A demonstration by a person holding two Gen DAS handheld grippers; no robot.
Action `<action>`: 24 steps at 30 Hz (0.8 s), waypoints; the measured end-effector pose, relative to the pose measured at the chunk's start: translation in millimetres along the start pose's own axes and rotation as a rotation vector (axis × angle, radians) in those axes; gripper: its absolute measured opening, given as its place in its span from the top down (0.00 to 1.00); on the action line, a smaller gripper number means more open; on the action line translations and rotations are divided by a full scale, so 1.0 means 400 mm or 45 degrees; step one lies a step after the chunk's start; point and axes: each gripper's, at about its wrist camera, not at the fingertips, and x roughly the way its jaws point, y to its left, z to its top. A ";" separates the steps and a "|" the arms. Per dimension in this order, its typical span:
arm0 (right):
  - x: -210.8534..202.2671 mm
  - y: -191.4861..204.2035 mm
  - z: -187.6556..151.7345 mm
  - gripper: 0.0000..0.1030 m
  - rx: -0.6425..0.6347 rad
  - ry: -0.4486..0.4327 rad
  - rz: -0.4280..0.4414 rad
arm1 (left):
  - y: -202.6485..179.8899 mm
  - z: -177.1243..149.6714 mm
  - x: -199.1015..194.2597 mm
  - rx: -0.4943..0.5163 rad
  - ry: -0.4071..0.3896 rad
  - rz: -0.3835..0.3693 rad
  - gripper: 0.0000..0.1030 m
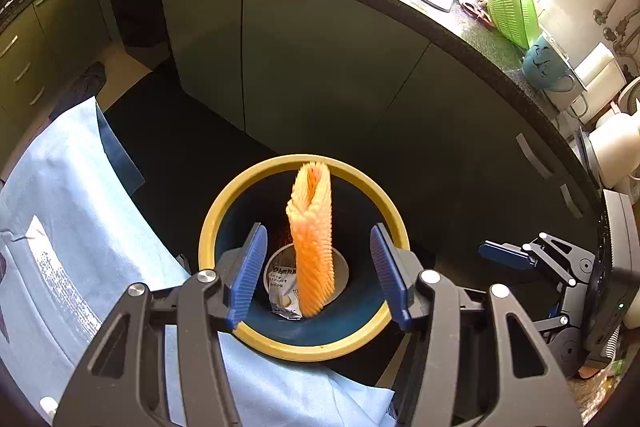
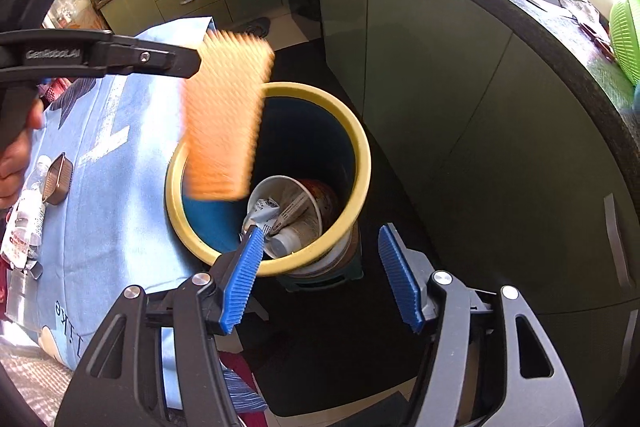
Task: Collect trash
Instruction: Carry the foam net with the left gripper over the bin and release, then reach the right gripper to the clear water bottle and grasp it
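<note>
The left gripper (image 1: 318,273) sat nearest the lens, its blue pads spread apart with nothing pressed between them; an orange foam net (image 1: 311,239) hung loose in the gap, touching neither pad, directly over the mouth of the trash bin (image 1: 224,211). The right gripper (image 2: 320,279) was likewise parted and empty, poised above the bin's near rim.

Room to move was tight — the bin stood wedged between the edge of a table draped in a light blue cloth (image 1: 76,195) on one side and the dark green cabinet doors (image 1: 320,59) on the other, with only a strip of dark floor between. The black countertop (image 1: 472,39) curved overhead past the cabinets.

The net was a ribbed orange-and-cream sleeve, folded into a flattened tube; in the right wrist view it was motion-blurred, just below the left gripper's finger tip and over the bin's rim.

The bin had a yellow rim and blue inner wall. Inside lay a white paper cup (image 2: 286,203), a crumpled wrapper (image 2: 262,209) and a small white bottle (image 2: 284,243) — all at the bottom.
</note>
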 end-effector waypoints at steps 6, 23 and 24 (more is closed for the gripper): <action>-0.008 0.063 0.009 0.42 -0.048 -0.004 0.082 | 0.062 -0.069 -0.146 -0.069 -0.070 -0.053 0.47; -0.005 0.769 0.036 0.42 -0.514 0.225 0.544 | 0.412 -0.727 -0.740 -0.443 -0.485 0.363 0.20; -0.002 0.802 0.039 0.42 -0.514 0.253 0.568 | 0.426 -0.764 -0.756 -0.467 -0.497 0.397 0.20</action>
